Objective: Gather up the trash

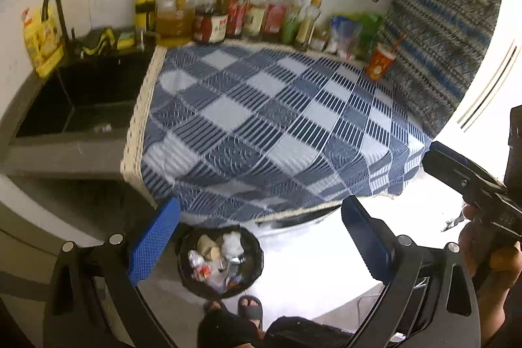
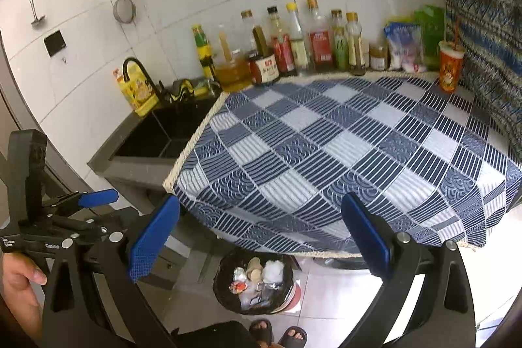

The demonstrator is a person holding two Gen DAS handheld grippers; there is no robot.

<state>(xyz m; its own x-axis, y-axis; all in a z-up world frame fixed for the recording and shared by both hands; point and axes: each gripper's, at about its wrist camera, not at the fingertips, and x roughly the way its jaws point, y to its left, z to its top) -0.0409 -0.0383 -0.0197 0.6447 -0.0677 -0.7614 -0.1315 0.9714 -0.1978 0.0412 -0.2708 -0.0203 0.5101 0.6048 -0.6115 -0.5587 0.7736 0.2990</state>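
left gripper (image 1: 259,237): jaws spread wide, nothing between the blue pads, touching nothing. right gripper (image 2: 259,237): the same, wide apart and empty. each is held in a hand; left hand (image 2: 19,286) shows at the frame edge.

trash bin (image 1: 254,269), black, on the floor just below the edge of the checked tablecloth (image 1: 261,126). it holds crumpled white paper, clear plastic, a red scrap and brownish pieces. orange paper cup (image 2: 451,67) with a straw stands at the cloth's far right corner, well apart from the bin.
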